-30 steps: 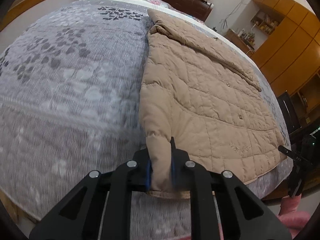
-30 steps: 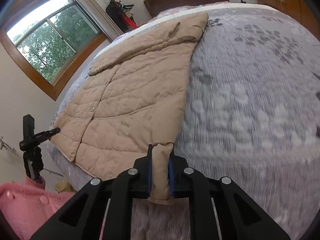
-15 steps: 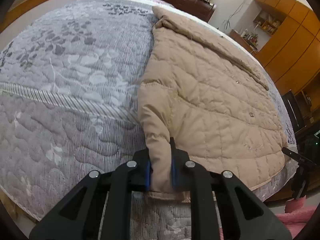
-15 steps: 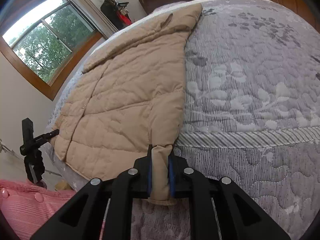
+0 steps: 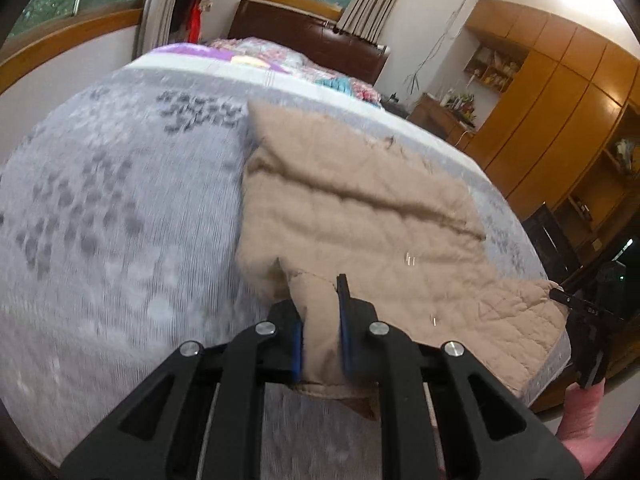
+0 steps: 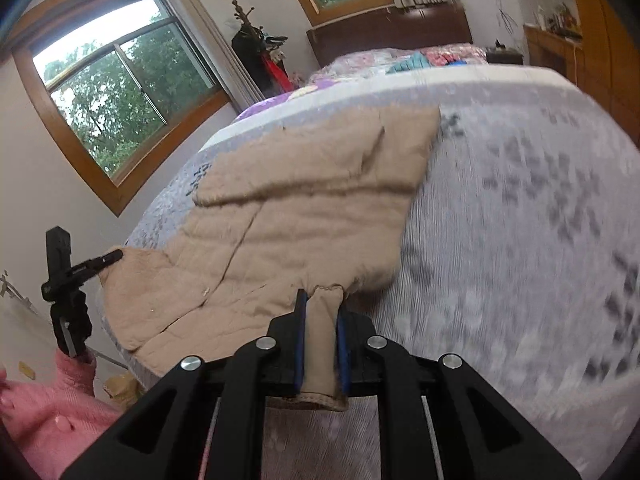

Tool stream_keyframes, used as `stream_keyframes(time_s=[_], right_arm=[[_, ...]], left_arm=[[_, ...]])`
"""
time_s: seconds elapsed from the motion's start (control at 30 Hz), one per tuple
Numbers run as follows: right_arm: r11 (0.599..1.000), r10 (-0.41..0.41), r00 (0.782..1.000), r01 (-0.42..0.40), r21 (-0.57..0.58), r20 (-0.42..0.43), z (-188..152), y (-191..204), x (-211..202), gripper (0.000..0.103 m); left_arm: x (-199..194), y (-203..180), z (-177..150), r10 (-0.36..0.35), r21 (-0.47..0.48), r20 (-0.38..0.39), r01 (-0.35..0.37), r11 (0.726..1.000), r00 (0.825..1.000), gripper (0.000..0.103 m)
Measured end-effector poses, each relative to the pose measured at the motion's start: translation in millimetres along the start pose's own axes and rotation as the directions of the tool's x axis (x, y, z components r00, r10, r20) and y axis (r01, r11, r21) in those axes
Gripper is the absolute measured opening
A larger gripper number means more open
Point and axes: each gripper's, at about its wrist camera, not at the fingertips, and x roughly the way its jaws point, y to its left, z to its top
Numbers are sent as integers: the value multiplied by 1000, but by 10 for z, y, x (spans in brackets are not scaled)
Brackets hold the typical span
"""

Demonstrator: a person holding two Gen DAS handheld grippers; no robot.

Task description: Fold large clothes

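A tan quilted coat lies lengthwise on the grey patterned bed cover. Its near hem is raised off the bed. My left gripper is shut on one corner of that hem, and tan fabric fills the gap between its blue pads. In the right wrist view the coat stretches away to the left, and my right gripper is shut on the other hem corner. Each view shows the other gripper at the coat's far side: the right gripper and the left gripper.
A dark headboard and colourful bedding are at the far end of the bed. Wooden wardrobes line the right side. A window and a coat stand are on the left. A pink sleeve shows low.
Both grippers have risen with the hem in their grip. The coat's near part has come up off the bed, and more of the room's far end is in view.
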Motion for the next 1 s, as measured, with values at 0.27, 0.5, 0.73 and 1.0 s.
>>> stream_keyframes(time_s=[0.27,0.5,0.73,1.0], right_arm=[[1000,0,1000,0,15,-15,783,-133,209,13],[998,19,999,-17,56,-29,1463,-335,476,13],[995,22,997,-15,103,-70,1915,-532,919,13],[983,9,991,16,185,-136,2264,-886,1522,13]], left_arm=[[345,-91,868,15,28,41,-16,999,999,12],[730,-99,1490,13,-1,58,-13,1000,998,12],[1254,65,1836,38,-61,13,-37,997,999,12],[1880,353,2124,106,-105,-58,-111,988,993,12]])
